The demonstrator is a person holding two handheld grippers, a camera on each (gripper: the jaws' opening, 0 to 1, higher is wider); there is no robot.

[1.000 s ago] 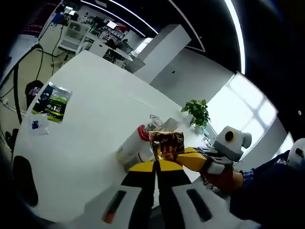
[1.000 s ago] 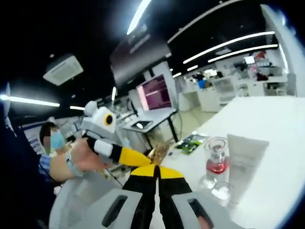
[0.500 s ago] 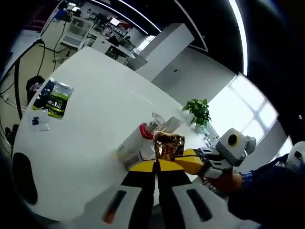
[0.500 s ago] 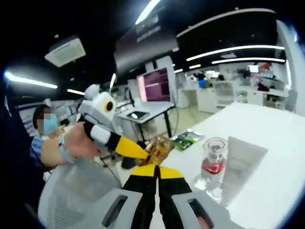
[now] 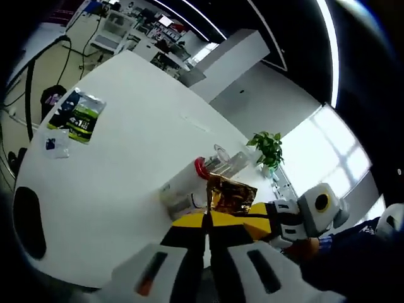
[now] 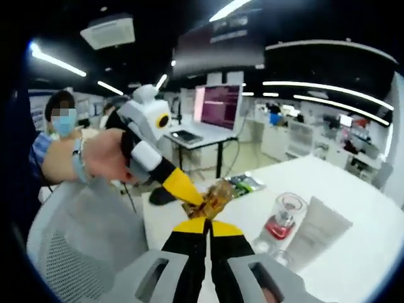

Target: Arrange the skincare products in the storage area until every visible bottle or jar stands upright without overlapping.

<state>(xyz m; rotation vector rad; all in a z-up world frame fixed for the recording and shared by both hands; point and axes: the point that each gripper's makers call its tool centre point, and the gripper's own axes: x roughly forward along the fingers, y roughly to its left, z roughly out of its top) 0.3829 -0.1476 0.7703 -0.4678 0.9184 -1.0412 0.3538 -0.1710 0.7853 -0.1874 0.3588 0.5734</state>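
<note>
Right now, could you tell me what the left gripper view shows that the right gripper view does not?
The left gripper view alone shows a potted plant at the table's far edge and a small packet beside the green pouch. The right gripper view alone shows a monitor and a grey chair. Both show the gold packet pinched by both tools, the white tube and the red-liquid bottle.

This is an open-plan office or lab. A large white desk (image 5: 126,145) stands under long ceiling light strips (image 6: 328,88) and a ceiling air-conditioning unit (image 6: 113,30). A monitor (image 6: 219,106) with a lit purple screen sits on another desk (image 6: 189,137), and more workstations (image 6: 297,129) fill the background. A mesh office chair (image 6: 76,240) stands near the desk's edge. A potted plant (image 5: 268,148) stands by a bright window (image 5: 322,145), and cables (image 5: 31,82) trail over the floor.
</note>
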